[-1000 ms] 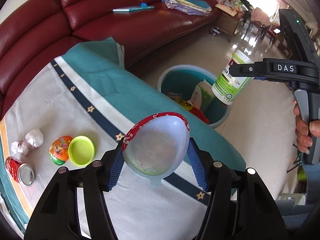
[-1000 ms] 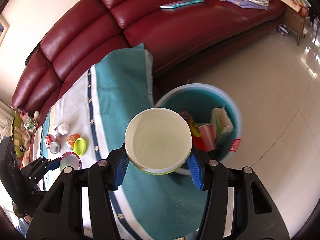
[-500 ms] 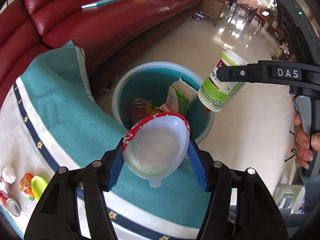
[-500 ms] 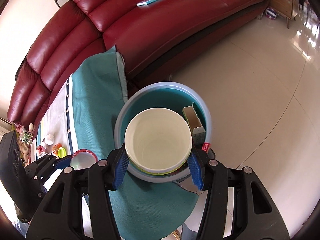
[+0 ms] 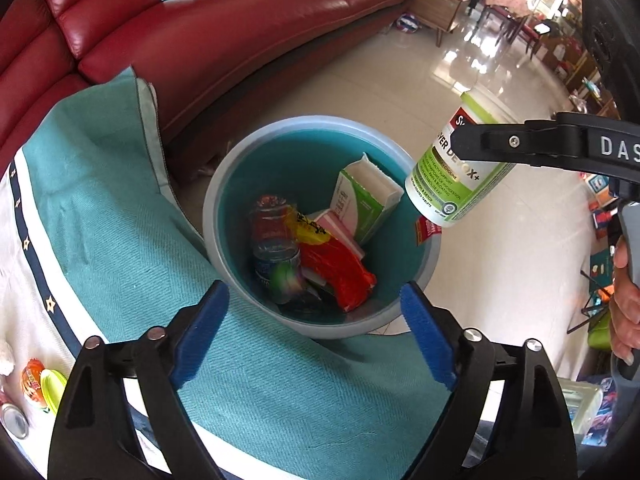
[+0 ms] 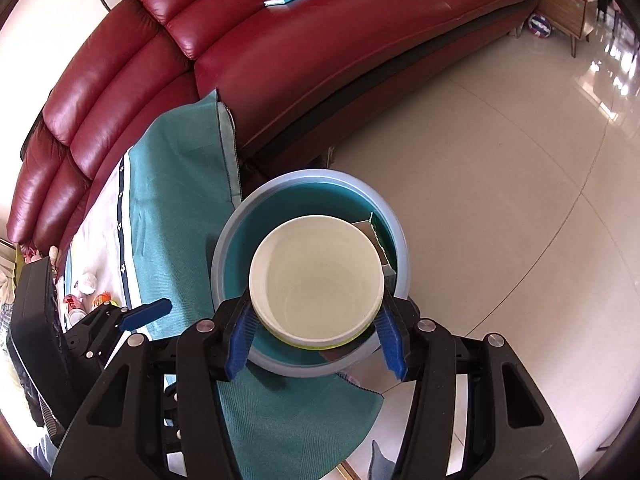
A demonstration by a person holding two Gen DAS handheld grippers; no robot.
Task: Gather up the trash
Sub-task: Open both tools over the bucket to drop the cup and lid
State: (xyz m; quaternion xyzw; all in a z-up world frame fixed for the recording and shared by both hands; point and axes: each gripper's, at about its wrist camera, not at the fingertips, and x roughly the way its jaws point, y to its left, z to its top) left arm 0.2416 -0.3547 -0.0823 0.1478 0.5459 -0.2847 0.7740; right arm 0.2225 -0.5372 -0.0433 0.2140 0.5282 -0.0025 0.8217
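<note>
Trash already fills the blue bin (image 5: 320, 216) beside the table, where the left gripper (image 5: 314, 320), its jaws just spread and empty, hovers; the right gripper (image 6: 316, 338) clamps a white supplement jar (image 6: 316, 276) above the rim, so releasing off-centre could bounce it onto the floor.

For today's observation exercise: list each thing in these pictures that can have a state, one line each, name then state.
left gripper: open and empty; jaws have just been opening.
right gripper: shut on the white tub.
white tub: lidless, empty inside, held over the bin.
bin: open-topped, partly filled with trash.
green carton: top open, lying in the bin.
drink can: on the table, not yet collected.
</note>
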